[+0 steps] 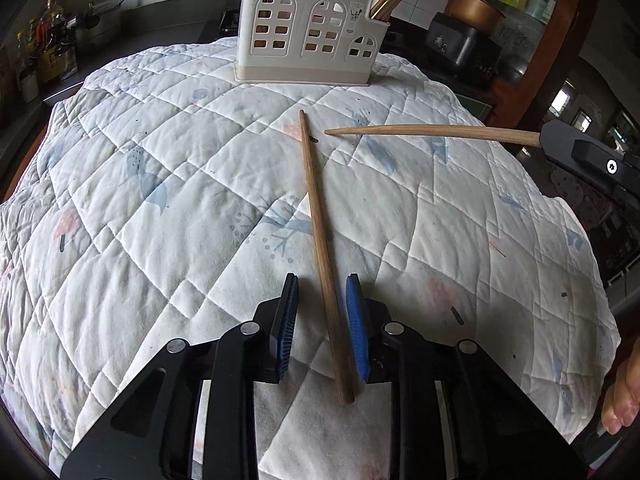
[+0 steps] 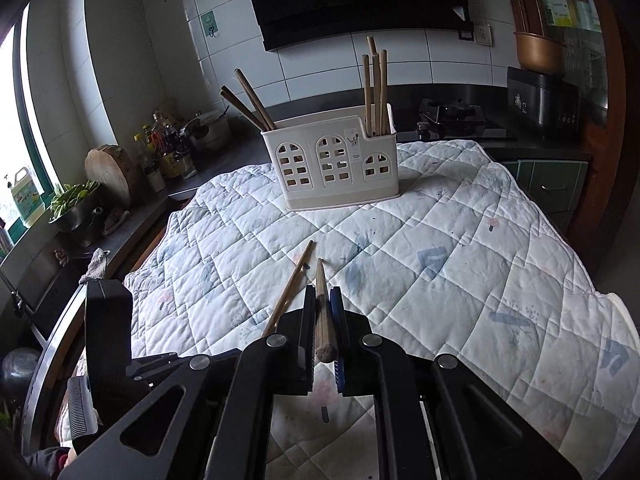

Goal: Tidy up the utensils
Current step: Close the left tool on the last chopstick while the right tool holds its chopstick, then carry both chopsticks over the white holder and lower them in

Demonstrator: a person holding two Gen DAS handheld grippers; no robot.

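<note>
A white utensil holder (image 1: 308,32) (image 2: 334,160) stands at the far side of the quilted cloth, with several wooden chopsticks (image 2: 376,88) standing in it. One wooden chopstick (image 1: 324,248) (image 2: 290,286) lies on the cloth. My left gripper (image 1: 322,284) is open, its blue pads on either side of that chopstick's near end, not closed on it. My right gripper (image 2: 322,294) is shut on a second chopstick (image 2: 322,312) (image 1: 432,132), held above the cloth and pointing toward the holder. The right gripper's body shows at the right edge of the left wrist view.
The quilted cloth (image 1: 160,208) (image 2: 460,248) covers the table. A dark counter behind holds bottles (image 2: 168,148), a wooden board (image 2: 110,172), a bowl of greens (image 2: 74,204), a gas stove (image 2: 452,114) and a black appliance (image 2: 540,100). A cabinet stands at right.
</note>
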